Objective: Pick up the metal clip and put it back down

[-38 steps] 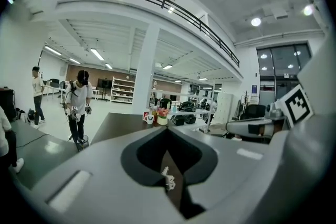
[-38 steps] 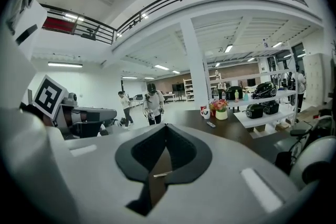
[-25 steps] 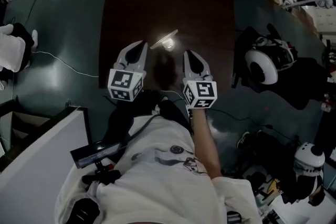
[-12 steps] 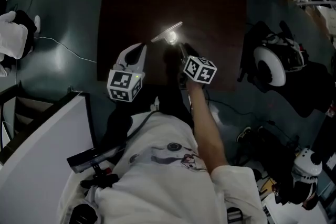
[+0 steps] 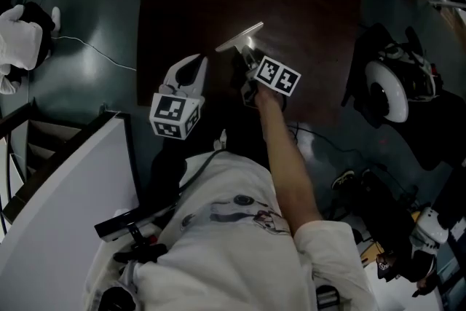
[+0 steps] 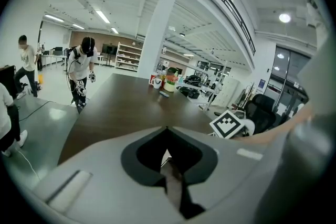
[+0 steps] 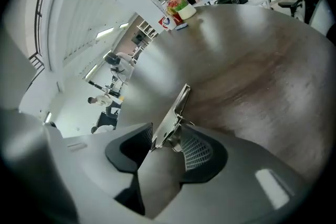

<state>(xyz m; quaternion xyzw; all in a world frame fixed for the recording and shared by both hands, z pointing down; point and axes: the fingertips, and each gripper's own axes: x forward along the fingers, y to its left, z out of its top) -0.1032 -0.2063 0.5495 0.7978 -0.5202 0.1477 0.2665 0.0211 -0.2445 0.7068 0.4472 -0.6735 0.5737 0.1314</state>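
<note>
The metal clip (image 5: 240, 38) is a shiny silver strip lying on the dark brown table (image 5: 313, 4). My right gripper (image 5: 251, 63) has reached forward to the clip's near end, its marker cube (image 5: 277, 76) tilted over it. In the right gripper view the clip (image 7: 173, 113) runs from the table into the gap of the right gripper (image 7: 167, 136). Those jaws are opening, and the pads stand on either side of the clip without pressing it. My left gripper (image 5: 195, 63) hovers at the table's near edge, shut and empty; in its own view the left gripper (image 6: 167, 129) has its tips together.
An office chair (image 5: 386, 87) with a white back stands right of the table. A white cable (image 5: 95, 51) runs over the floor at left, and a white desk (image 5: 58, 215) fills the lower left. Mugs and small items (image 6: 165, 81) sit at the table's far end. People stand at far left (image 6: 81, 68).
My right gripper has moved forward from the table's near edge to the clip and tilted over it. The left gripper has stayed roughly in place.
</note>
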